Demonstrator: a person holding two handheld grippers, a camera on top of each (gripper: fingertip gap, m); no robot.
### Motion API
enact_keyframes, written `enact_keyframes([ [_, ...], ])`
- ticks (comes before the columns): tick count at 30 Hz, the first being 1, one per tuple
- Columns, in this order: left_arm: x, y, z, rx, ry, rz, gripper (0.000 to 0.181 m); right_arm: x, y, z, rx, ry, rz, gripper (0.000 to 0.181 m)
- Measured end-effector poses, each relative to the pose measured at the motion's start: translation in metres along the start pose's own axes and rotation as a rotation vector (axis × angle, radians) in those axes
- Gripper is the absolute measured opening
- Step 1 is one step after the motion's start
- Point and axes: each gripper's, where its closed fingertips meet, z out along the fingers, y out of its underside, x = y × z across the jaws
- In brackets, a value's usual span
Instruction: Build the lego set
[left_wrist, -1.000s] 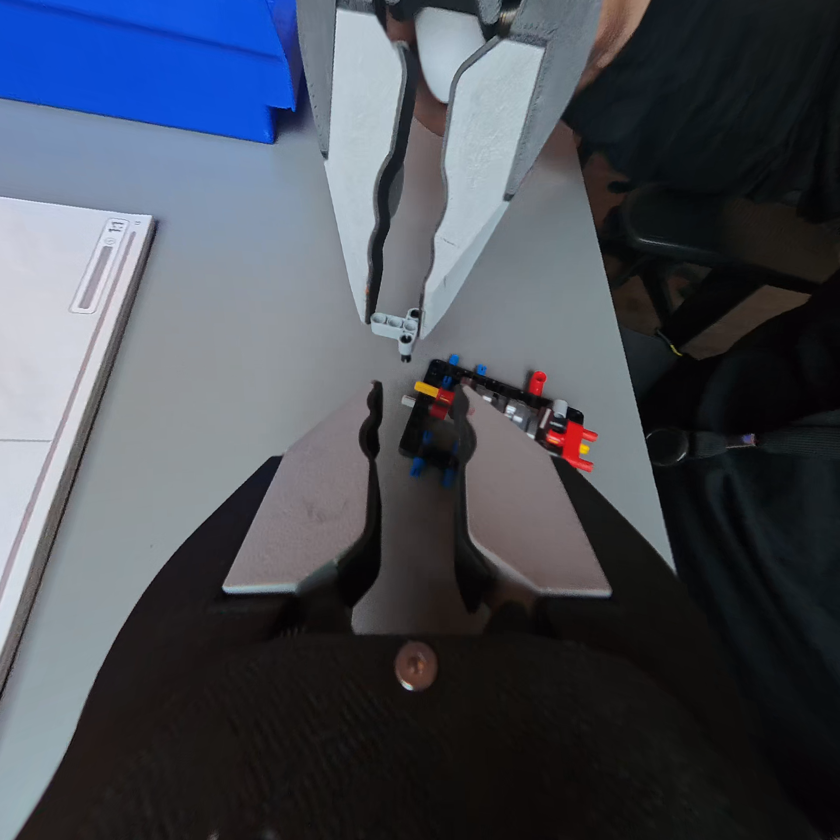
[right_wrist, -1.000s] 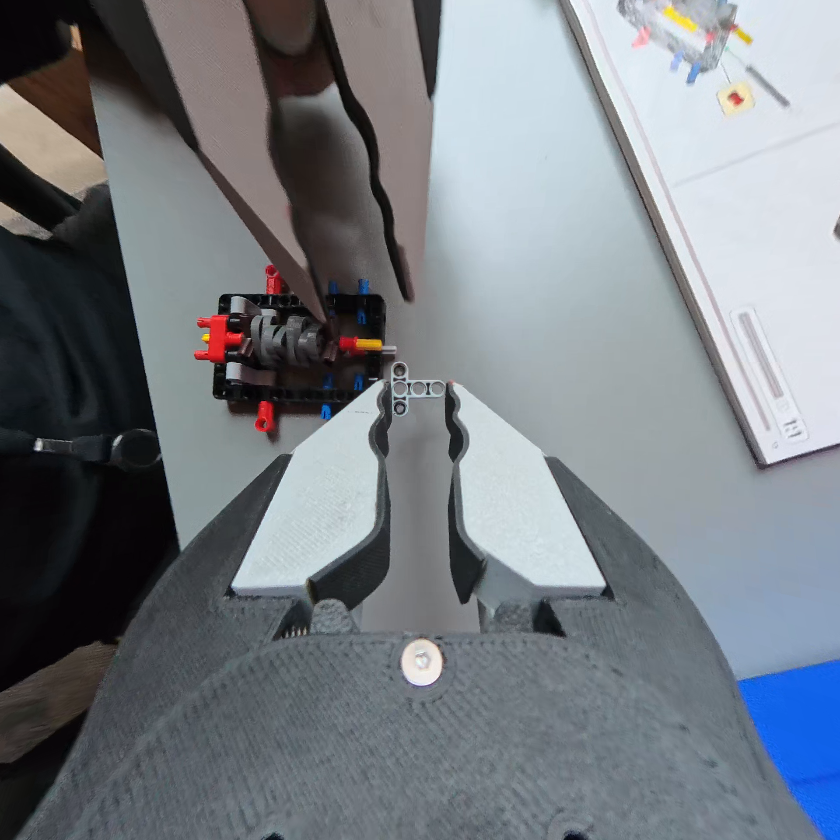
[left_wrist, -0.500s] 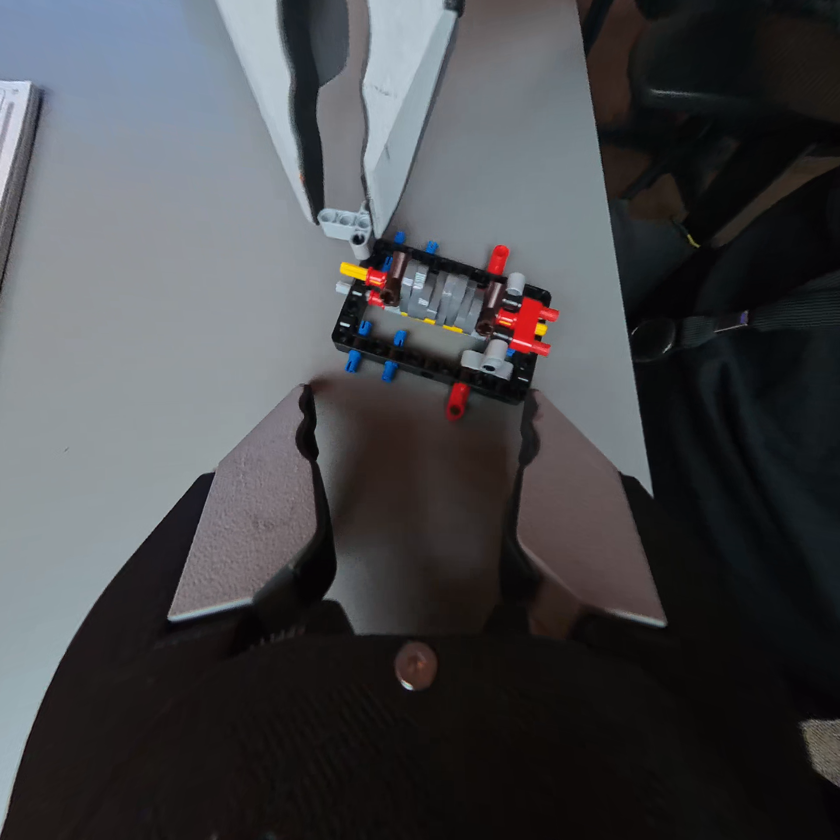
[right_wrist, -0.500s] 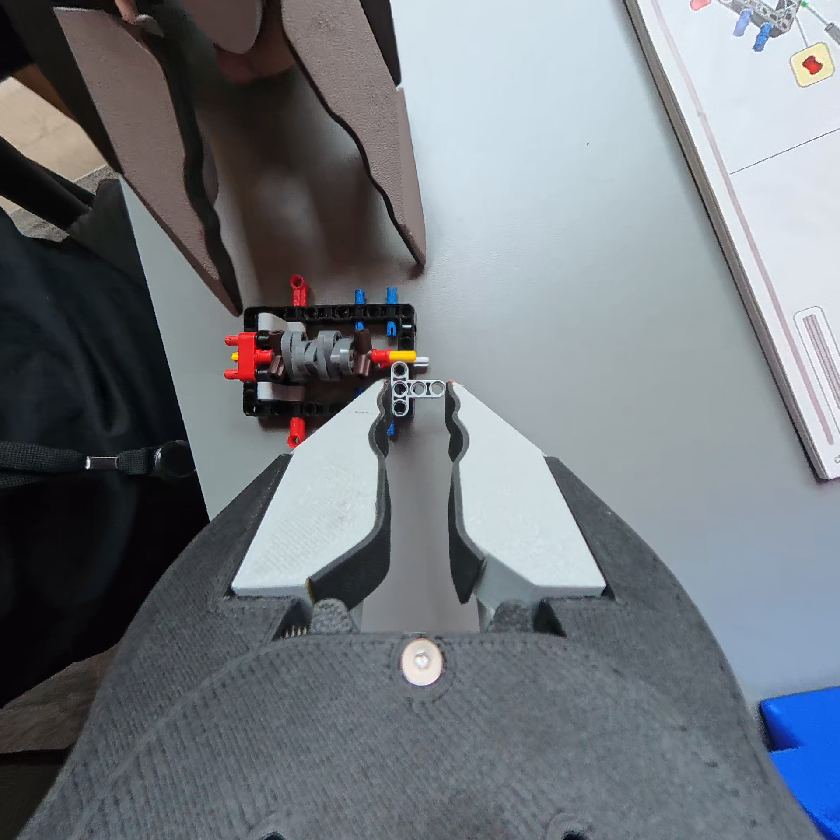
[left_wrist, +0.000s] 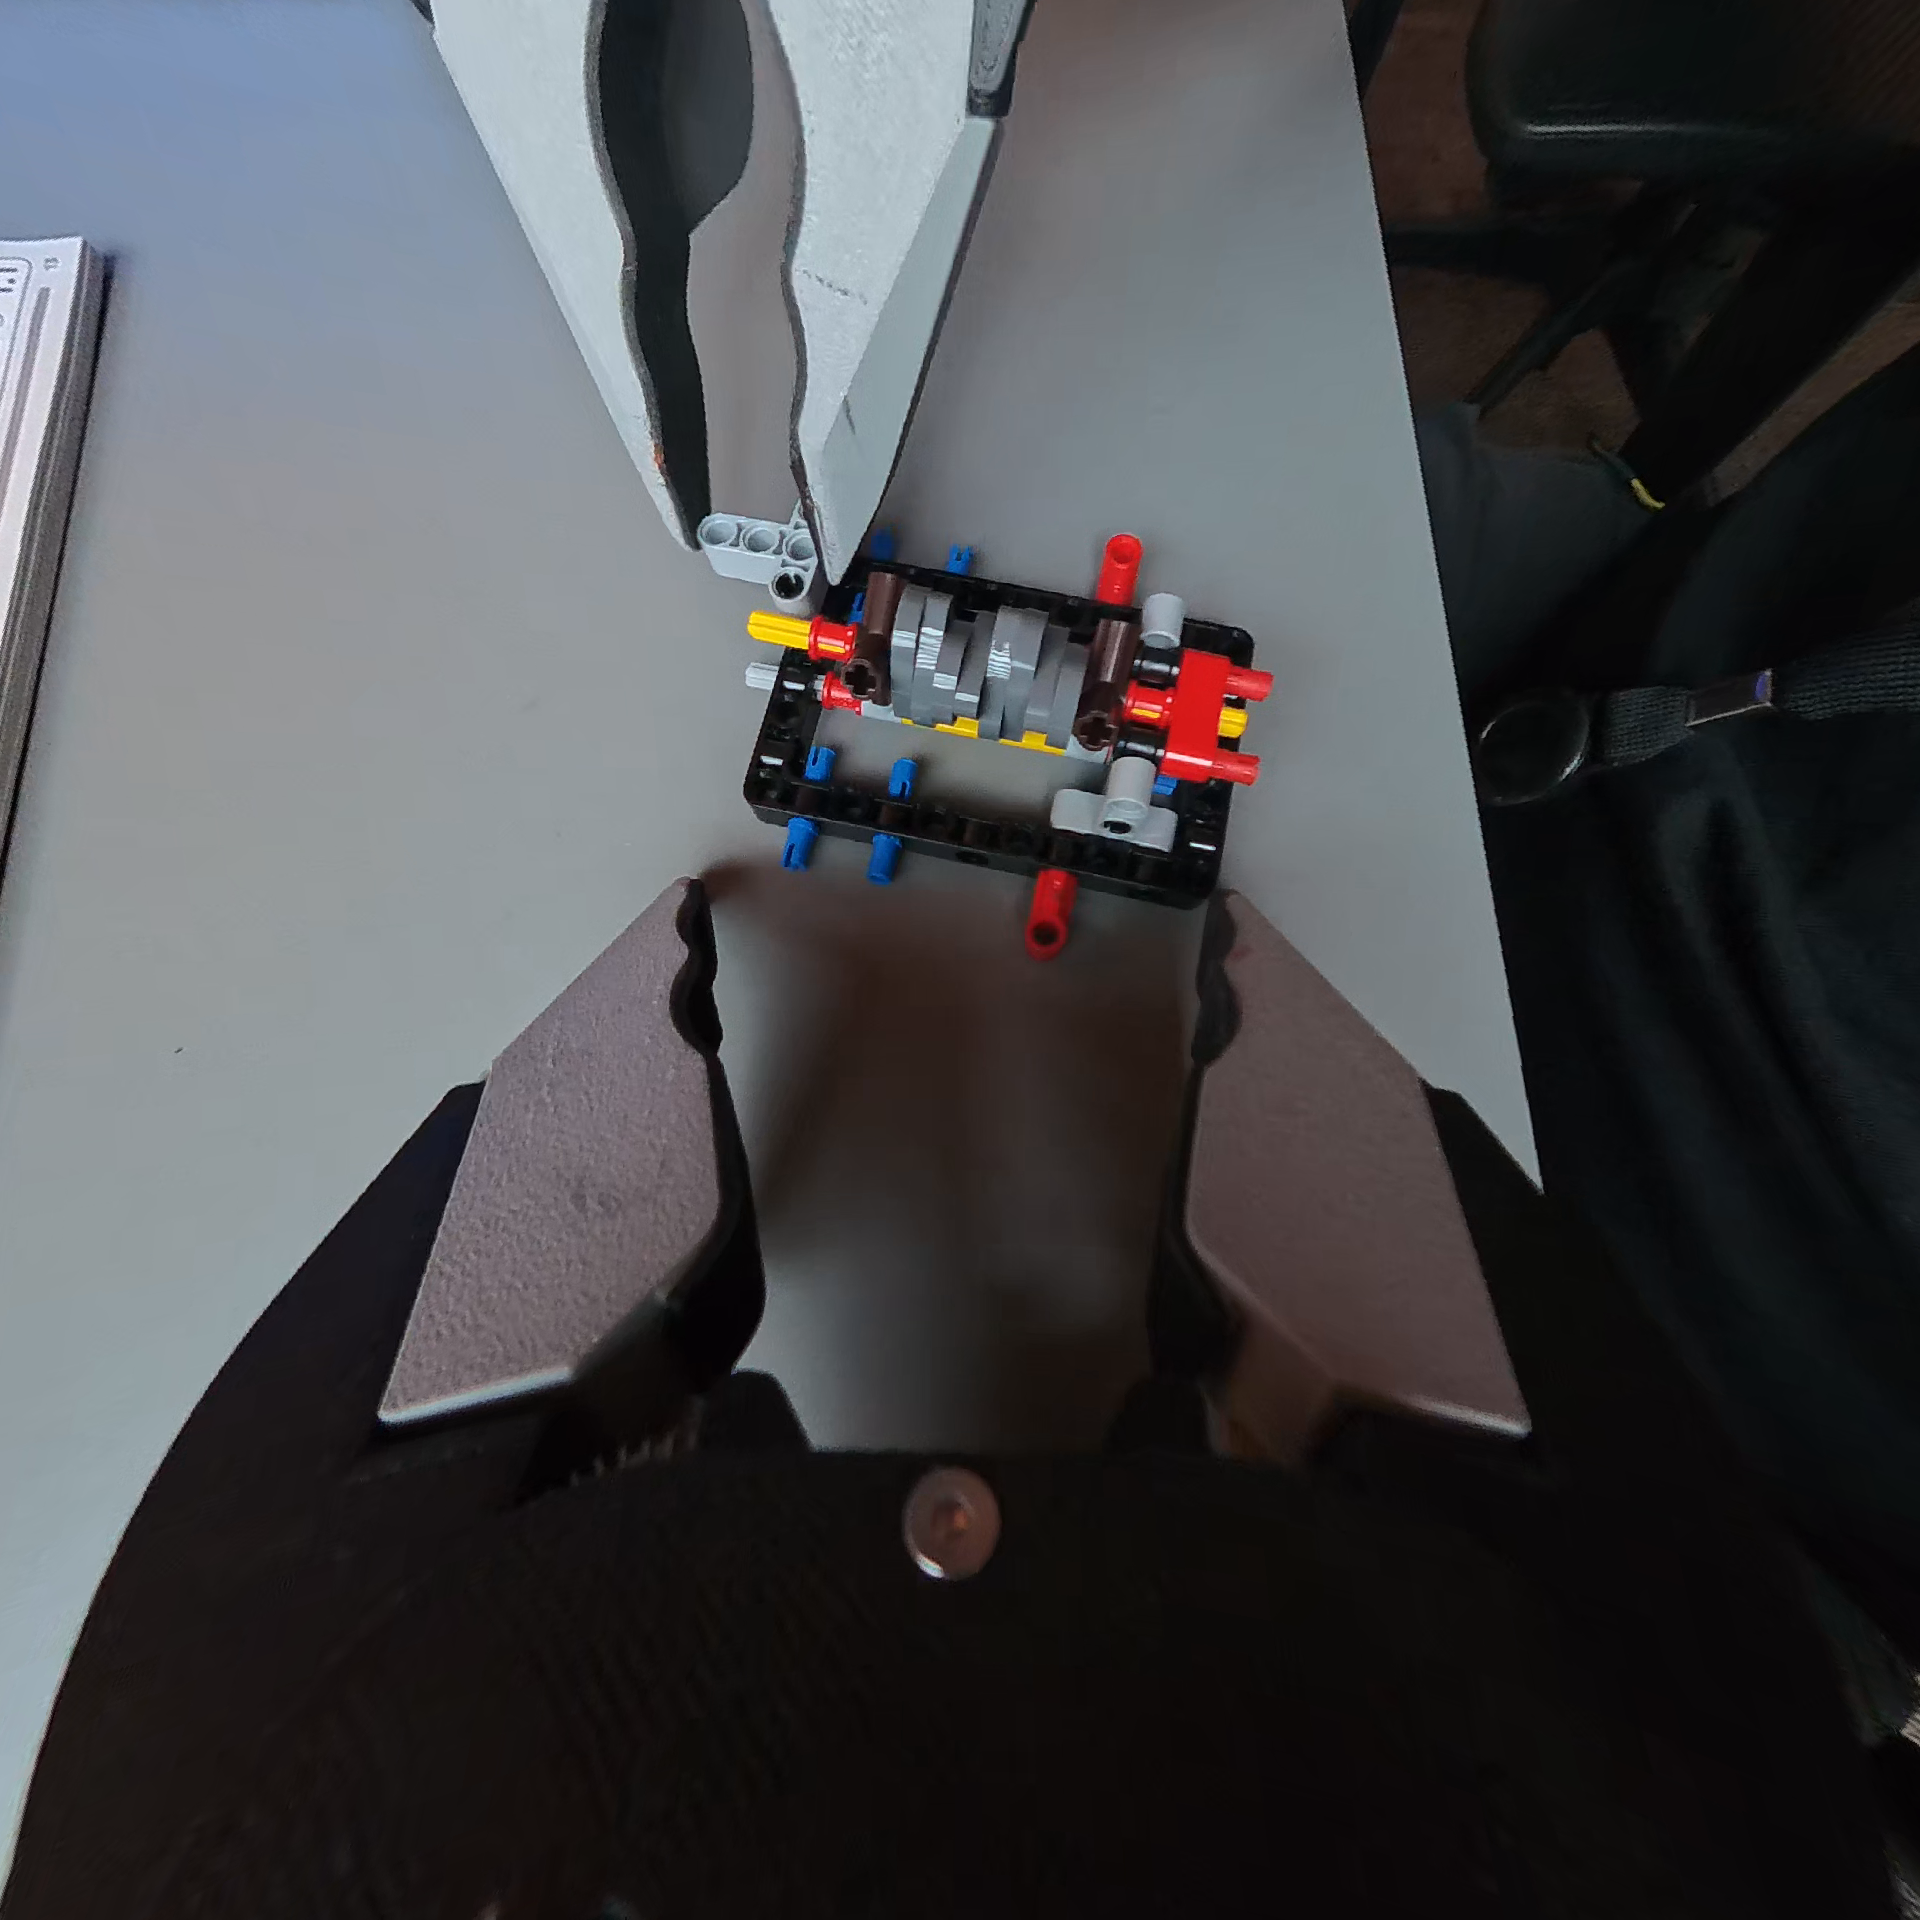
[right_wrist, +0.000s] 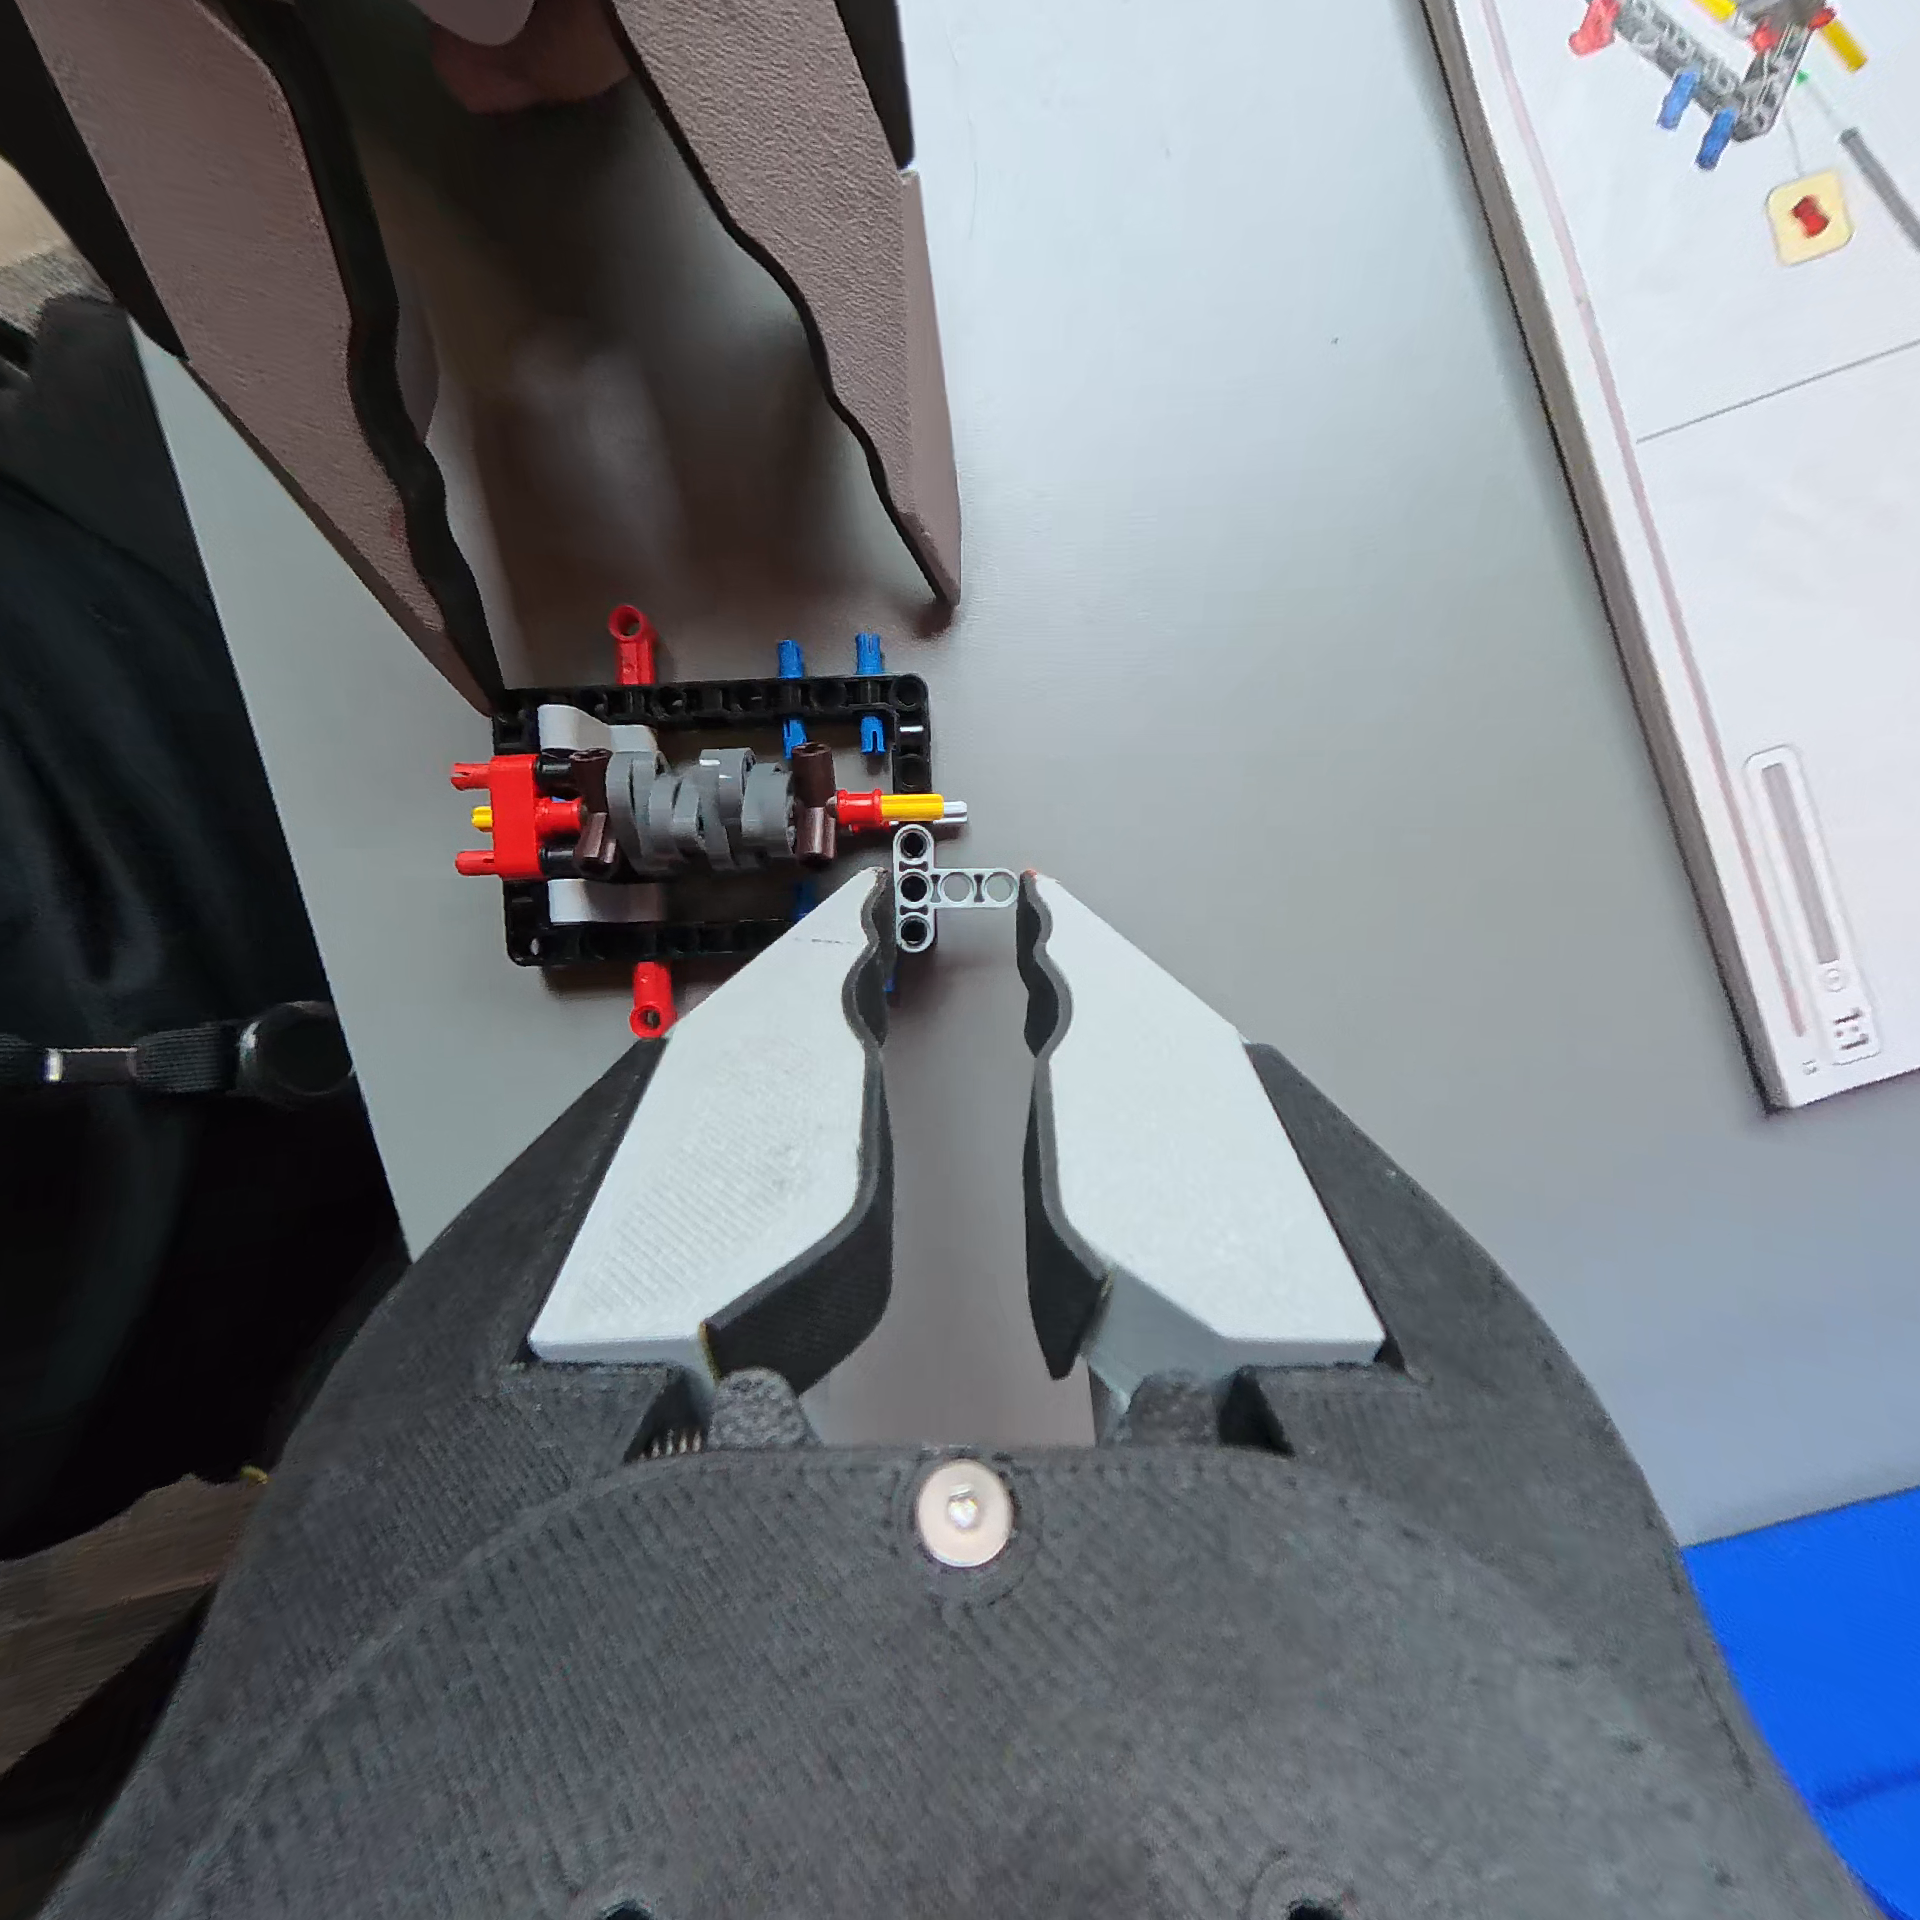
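The Lego assembly (left_wrist: 997, 727) is a black rectangular frame holding grey gears, red, yellow and blue pins; it lies flat on the grey table (left_wrist: 364, 831) near its edge. It also shows in the right wrist view (right_wrist: 707, 810). My left gripper (left_wrist: 954, 914) is open wide and empty, with its dark fingertips just short of the frame's near side. My right gripper (right_wrist: 951, 888) is shut on a light grey T-shaped beam (right_wrist: 914, 888). It holds the beam beside the frame's end where the yellow axle (right_wrist: 914, 807) sticks out. The beam also shows in the left wrist view (left_wrist: 753, 545).
An open instruction booklet (right_wrist: 1714, 520) lies on the table away from the assembly, and its edge shows in the left wrist view (left_wrist: 42, 468). A blue bin (right_wrist: 1818, 1662) is at the corner. Beyond the table edge are a black chair (left_wrist: 1662, 156) and a black strap with a buckle (left_wrist: 1538, 727). Across from one pair of fingers to the other is roughly 7 centimeters.
My left gripper has opened wide and drawn back off the assembly. My right gripper has brought the T-shaped beam close to the assembly's yellow-axle end.
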Motion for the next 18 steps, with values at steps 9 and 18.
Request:
enact_keyframes([
  [9, 0.0032, -0.0023, 0.0028, 0.004, 0.023, 0.021, 0.091, -0.0007, -0.0033, 0.0013, -0.002, 0.082, -0.188, 0.02],
  [18, 0.0086, -0.006, 0.0073, 0.005, 0.059, 0.056, 0.089, -0.0014, -0.0068, 0.0045, -0.09, 0.051, -0.395, 0.02],
])
